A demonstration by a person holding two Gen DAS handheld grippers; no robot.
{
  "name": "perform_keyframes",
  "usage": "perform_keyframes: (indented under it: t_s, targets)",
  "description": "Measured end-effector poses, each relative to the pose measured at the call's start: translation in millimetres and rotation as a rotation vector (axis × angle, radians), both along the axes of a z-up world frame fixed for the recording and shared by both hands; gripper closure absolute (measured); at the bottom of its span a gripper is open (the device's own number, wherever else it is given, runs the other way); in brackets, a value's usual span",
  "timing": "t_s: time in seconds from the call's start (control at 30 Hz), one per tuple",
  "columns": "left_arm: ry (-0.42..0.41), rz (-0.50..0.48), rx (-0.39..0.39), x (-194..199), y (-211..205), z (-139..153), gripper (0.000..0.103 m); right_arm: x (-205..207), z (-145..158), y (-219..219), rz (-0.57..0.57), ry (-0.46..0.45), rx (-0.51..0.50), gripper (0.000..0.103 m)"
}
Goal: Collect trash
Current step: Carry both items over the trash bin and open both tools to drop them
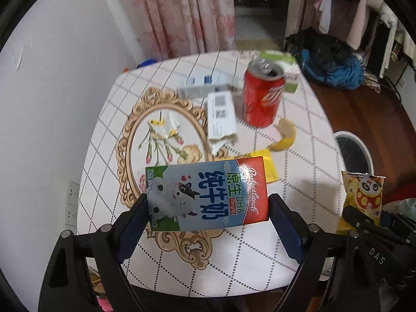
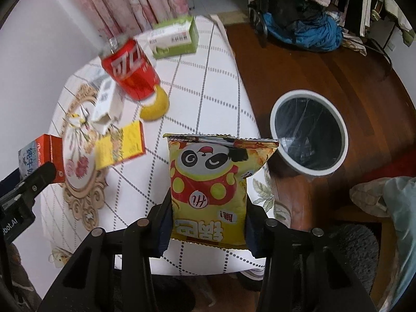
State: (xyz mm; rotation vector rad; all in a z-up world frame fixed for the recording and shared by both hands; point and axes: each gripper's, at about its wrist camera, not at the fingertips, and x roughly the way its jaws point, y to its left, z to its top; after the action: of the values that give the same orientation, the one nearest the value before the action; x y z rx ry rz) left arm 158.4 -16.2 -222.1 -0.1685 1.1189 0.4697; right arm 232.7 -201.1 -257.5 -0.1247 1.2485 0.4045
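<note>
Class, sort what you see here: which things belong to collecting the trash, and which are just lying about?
Belongs to the job:
milk carton in left gripper
snack bag in right gripper
cola can
banana peel
torn white box
trash bin

Lying about:
tissue box
blue clothing

At lower centre, a blue-and-red cardboard milk carton (grey cartoon cow printed on it); a yellow foil snack bag shows a panda; the white desk carries a dotted grid.

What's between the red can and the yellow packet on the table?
A banana peel lies between the can and the yellow packet, touching the can's base. The right wrist view shows it best.
</note>
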Motion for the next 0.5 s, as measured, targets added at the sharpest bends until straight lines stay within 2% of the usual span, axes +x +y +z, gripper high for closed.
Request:
perform_keyframes:
  t_s: [0.27, 0.4, 0.5]
  targets:
    - [-0.088, -0.071, 0.003, 14.9, -30.1, 41.1, 0.015, 11.8, 48.3, -37.0, -0.057, -0.065, 0.096, 0.056]
    - [-0.119, -0.134, -0.016, 38.3, -55.6, 52.0, 0.015, 29.1, 66.4, -76.7, -0.121, -0.092, 0.131, 0.057]
    - [-0.125, -0.179, -0.05, 61.1, -77.1, 51.3, 0.015, 45.9, 68.0, -112.2, -0.177, -0.099, 0.131, 0.057]
